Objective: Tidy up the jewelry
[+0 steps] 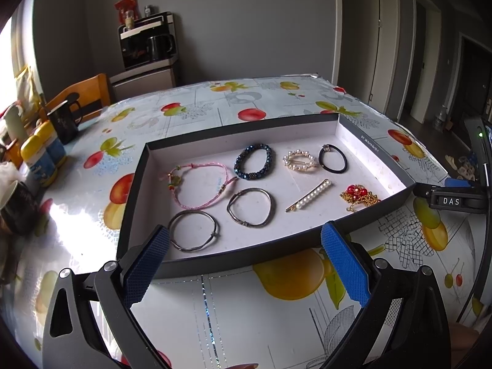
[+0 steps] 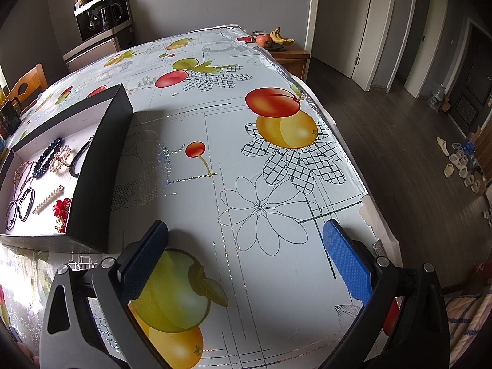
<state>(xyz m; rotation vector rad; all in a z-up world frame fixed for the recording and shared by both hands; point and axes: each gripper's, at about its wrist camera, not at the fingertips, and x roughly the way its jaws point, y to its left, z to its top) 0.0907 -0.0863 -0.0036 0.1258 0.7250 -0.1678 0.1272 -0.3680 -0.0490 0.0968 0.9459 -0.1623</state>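
The left wrist view looks straight into the shallow black box point(image 1: 310, 240), whose pale floor holds all the jewelry: a pink cord bracelet point(image 1: 200, 186), a dark blue beaded bracelet point(image 1: 253, 166), a pearl ring clip point(image 1: 299, 160), a black hair tie point(image 1: 333, 159), a pearl hair pin point(image 1: 309, 195), a red-and-gold chain piece point(image 1: 358, 196) and two metal bangles point(image 1: 193, 230) lying side by side, apart or just touching; the right wrist view sees the same box point(image 2: 101, 166) only edge-on at its far left, its near wall hiding part of the contents — what looks like the hair tie point(image 2: 78, 160) is half cut off — but it alone shows the bananas point(image 2: 281, 38) on a side table and the shoes point(image 2: 461, 166) on the dark floor.

Mugs and yellow-capped bottles point(image 1: 41, 156) crowd the table's left edge, well apart from the box.

The left gripper point(image 1: 246, 243) hovers with jaws wide apart at the box's near wall, the bangles just beyond its left fingertip; the right gripper point(image 2: 246, 243), equally spread and holding nothing, hangs over the bare fruit-print tablecloth point(image 2: 276, 184), to the right of the box.
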